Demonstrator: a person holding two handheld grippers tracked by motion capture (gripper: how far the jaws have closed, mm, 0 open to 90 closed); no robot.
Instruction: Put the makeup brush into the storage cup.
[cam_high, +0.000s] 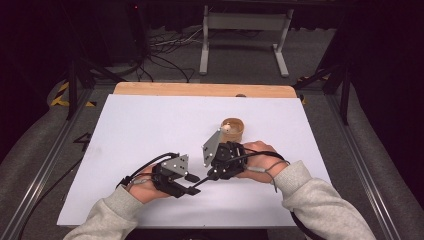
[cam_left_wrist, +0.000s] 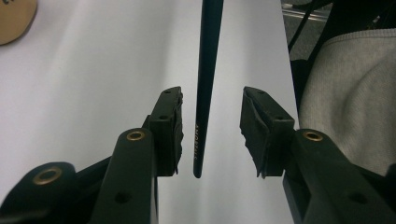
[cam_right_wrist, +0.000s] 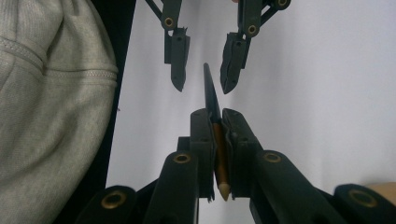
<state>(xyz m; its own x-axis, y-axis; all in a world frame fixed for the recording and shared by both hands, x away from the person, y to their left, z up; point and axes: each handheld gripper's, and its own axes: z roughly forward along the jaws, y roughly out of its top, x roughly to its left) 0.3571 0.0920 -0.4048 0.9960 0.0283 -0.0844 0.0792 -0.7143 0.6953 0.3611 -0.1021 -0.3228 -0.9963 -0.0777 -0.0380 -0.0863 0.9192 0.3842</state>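
A slender dark pencil-like stick (cam_right_wrist: 210, 88) with a tan rear part and a pale tip is clamped between the pads of my right gripper (cam_right_wrist: 213, 114), which is shut on it. Its free end (cam_left_wrist: 208, 70) reaches between the jaws of my left gripper (cam_left_wrist: 212, 95). That gripper stands open, with a gap on each side of the stick. In the high view the left gripper (cam_high: 192, 182) and the right gripper (cam_high: 210, 175) meet tip to tip near the front of the white sheet (cam_high: 150, 130), the stick (cam_high: 201, 181) bridging them.
A small round wooden bowl (cam_high: 232, 129) stands just beyond the right hand, its rim (cam_left_wrist: 14, 18) also at the top left of the left gripper view. Grey sleeves (cam_right_wrist: 46, 116) lie close beside the grippers. The wooden table edge (cam_high: 200, 89) runs along the back.
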